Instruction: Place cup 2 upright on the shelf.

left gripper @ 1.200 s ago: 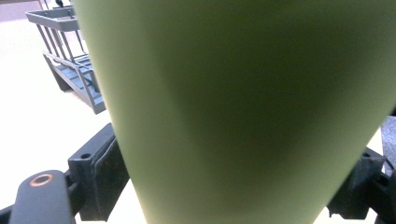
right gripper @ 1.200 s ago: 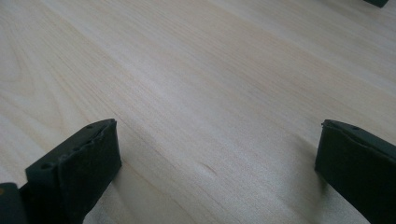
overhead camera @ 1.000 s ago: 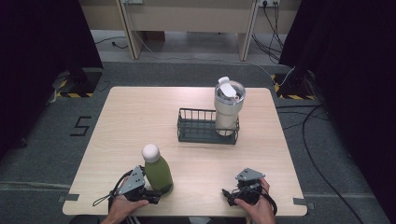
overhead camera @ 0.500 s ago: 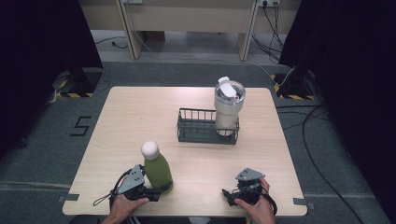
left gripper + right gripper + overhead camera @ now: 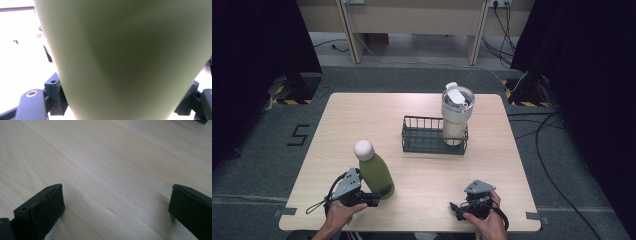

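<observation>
Matt green bottle (image 5: pixel 376 172), pale smooth wood-grain table (image 5: pixel 362 117), black wire basket (image 5: pixel 424 135)

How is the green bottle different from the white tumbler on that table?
The green bottle is olive with a round white cap; the white tumbler is pale with a flip lid. The bottle leans, clamped low down in the left gripper; the tumbler stands upright, untouched. The bottle is near the front edge; the tumbler sits inside the black wire basket. Both are drink containers.
</observation>
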Action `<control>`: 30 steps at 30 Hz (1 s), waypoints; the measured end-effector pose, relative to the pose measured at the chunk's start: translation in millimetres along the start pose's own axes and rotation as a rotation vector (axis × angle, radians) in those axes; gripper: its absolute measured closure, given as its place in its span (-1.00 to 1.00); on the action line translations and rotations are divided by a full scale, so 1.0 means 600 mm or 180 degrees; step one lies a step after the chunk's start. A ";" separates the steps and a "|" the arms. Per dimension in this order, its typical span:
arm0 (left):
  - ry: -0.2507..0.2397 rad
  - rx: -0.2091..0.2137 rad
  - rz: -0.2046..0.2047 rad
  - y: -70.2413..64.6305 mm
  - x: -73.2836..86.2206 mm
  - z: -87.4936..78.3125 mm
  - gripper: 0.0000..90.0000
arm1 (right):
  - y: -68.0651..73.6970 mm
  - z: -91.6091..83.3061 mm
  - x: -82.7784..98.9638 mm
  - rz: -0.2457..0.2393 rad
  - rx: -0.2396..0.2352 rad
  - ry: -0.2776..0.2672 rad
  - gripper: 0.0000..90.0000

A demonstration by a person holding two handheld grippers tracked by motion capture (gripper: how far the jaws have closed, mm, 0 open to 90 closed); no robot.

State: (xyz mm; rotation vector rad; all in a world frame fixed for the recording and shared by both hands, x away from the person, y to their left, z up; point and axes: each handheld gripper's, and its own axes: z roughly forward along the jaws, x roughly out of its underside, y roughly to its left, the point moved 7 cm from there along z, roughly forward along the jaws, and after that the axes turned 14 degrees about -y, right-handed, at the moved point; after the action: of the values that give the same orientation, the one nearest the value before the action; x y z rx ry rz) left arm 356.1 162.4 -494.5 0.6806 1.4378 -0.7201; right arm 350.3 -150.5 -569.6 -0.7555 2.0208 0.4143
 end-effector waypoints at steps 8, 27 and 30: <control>0.0084 -0.0009 0.0030 0.009 -0.013 0.006 -0.54 | -0.001 0.001 0.000 -0.0003 0.0000 -0.0003 -0.99; 0.0102 0.0038 0.0150 0.030 -0.079 0.048 -0.54 | -0.001 0.001 -0.001 -0.0004 0.0000 -0.0004 -0.99; 0.0091 0.0052 0.0126 0.036 -0.089 0.058 -0.54 | -0.001 0.001 -0.001 -0.0003 -0.0001 -0.0004 -0.99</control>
State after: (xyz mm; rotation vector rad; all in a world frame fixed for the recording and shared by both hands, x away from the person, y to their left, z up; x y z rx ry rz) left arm 394.3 150.4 -440.6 0.7329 1.4419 -0.6945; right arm 351.4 -150.5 -569.6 -0.7563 2.0193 0.4142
